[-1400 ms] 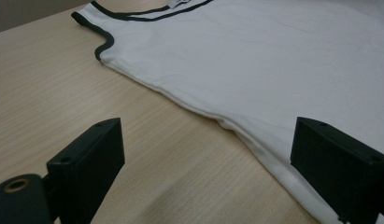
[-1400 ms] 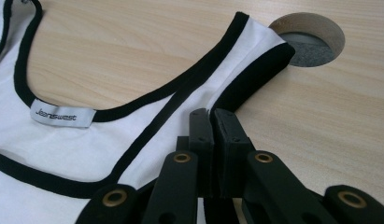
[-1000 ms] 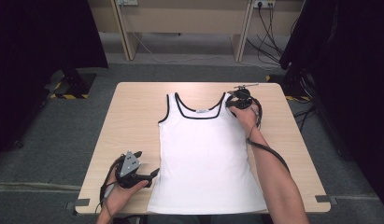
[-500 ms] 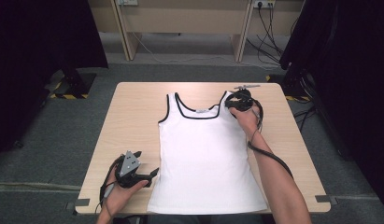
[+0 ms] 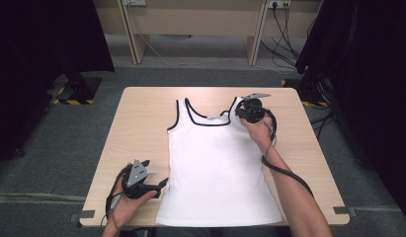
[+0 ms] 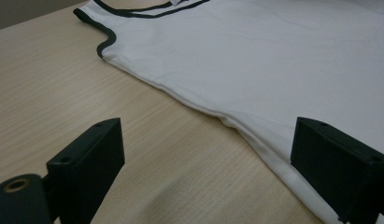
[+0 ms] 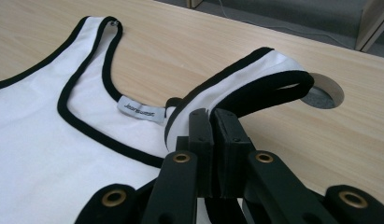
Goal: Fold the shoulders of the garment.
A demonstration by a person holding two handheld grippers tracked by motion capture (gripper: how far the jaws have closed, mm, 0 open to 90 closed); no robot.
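1. White cotton-like tank top with black trim lies flat and face up in the middle of the desk, neck toward the far edge, hem at the near edge.
2. Its right shoulder strap is lifted off the wood and curled over; the right gripper has its jaws pressed together, pinching that strap.
3. Left shoulder strap lies flat and untouched.
4. Left gripper waits just beside the shirt's near left side seam, jaws spread wide, nothing between them but bare desk and the seam edge.
5. Judged from this, folding has barely begun: one strap is gripped, no fold is laid, and the body, the sides and the hem are all yet to be turned in.
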